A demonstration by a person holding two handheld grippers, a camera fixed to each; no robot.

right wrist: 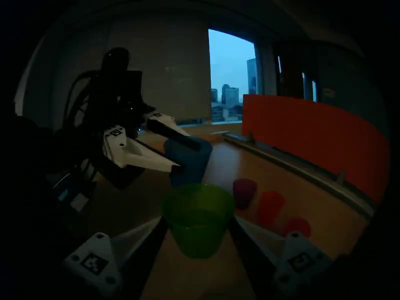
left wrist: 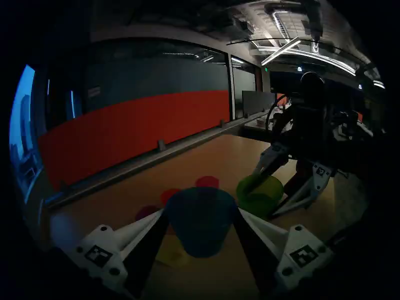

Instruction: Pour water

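Left gripper view: my left gripper (left wrist: pixel 201 215) is in the near foreground. Its two fingers are clamped on the blue cup (left wrist: pixel 201 232), one finger pressed against each side wall. The blue cup is held mouth up over the table (left wrist: pixel 220 155).

Just beyond the blue cup, three small cups stand on the table in a curved row:
- purple cup (left wrist: pixel 146 212), nearest on the left of this view
- red cup (left wrist: pixel 170 196), next along
- pink cup (left wrist: pixel 206 181), farthest

Farther off, to the right in this view, my right gripper (left wrist: pixel 263 198) holds the green cup (left wrist: pixel 260 190) with both fingers pressed on its sides. The green cup is near the blue cup but apart from it. A red panel (left wrist: pixel 135 130) runs along the far edge of the table.

Right gripper view: the green cup sits mouth up between my right fingers in the near foreground. It appears to hold liquid in its lower part, though the light is too dim for me to confirm this. Beyond it, slightly to the left in this view, my left gripper carries the blue cup. The three small cups stand on the table to the right. A window (right wrist: pixel 232 75) lies at the far end of the room.
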